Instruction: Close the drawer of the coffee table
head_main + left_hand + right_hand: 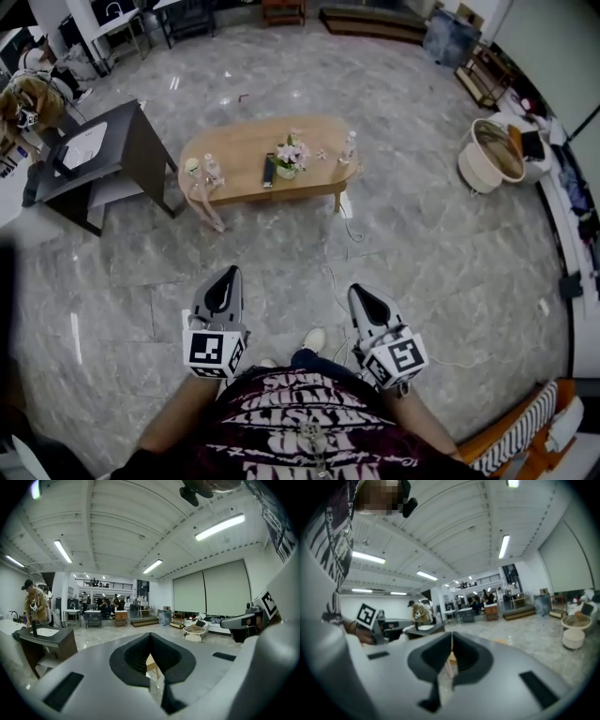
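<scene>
**Approach across open floor, both grippers clenched on nothing**

Grippers are out front and neither carries a thing. The left gripper (226,279) has its jaws pressed together on air, and the right gripper (363,294) is the same, shut tight and empty. The coffee table (246,148) sits well ahead across the marble floor, an oval wooden top with a vase of flowers (288,159), a remote (269,170) and a clear bottle (349,146). The drawer itself I can't pick out from here. Something pale hangs at the table's left end, and it may be the drawer, but I won't swear to it.

The step in hand, I'd say, is the walk in. Done well, it means coming round to face the drawer front and keeping the jaws closed as a blunt pusher. The push should land square on the middle of the front so the drawer doesn't rack.

There's plenty of bare floor in between. A white cable (350,223) trails from the table's right leg toward the person's feet, which is a trip risk. The dark desk (127,139) crowds the table's left end. The round tub (494,156) on the right is well clear.
</scene>
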Demonstrator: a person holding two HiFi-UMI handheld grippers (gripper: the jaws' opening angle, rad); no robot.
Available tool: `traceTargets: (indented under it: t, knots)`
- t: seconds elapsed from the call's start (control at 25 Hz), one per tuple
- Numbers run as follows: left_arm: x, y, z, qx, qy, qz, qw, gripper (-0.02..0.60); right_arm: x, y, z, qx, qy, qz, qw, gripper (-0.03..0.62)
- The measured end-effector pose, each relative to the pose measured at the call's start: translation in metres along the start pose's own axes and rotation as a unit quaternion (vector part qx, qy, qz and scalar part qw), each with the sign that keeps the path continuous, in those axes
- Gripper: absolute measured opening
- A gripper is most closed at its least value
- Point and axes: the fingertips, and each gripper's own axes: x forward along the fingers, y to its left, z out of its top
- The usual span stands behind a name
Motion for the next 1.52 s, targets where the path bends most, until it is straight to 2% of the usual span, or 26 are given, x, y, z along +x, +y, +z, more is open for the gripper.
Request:
traceTargets:
  t: [0.24,0.52,0.68,0.88,1.16,1.52]
  knots:
    - [0.031,-0.006,0.014,0.006,-0.01,0.031,0.9995,0.021,0.017,-0.043,0.008,0.008,-0.003,0.02,1.0,0.035]
    - [0.04,0.002,0.0,0.014,0.019,0.054,0.9982,0.021,0.042,-0.06,-0.002,0.032,0.01,0.041,0.999,0.035]
    - [0.046,0.01,-0.013,0.006,0.043,0.065,0.997,0.021,0.059,-0.062,-0.017,0.051,0.03,0.051,0.997,0.035]
    - [0.071,0.03,-0.026,-0.001,0.065,0.063,0.9959,0.021,0.089,-0.071,-0.025,0.065,0.045,0.049,0.996,0.035]
    - [0.128,0.051,-0.013,0.008,0.062,0.034,0.9975,0.021,0.133,-0.094,-0.01,0.073,0.039,0.024,0.996,0.035]
    - [0.199,0.096,0.019,0.0,0.021,0.005,0.9998,0.021,0.196,-0.114,0.03,0.042,0.026,-0.008,0.999,0.035]
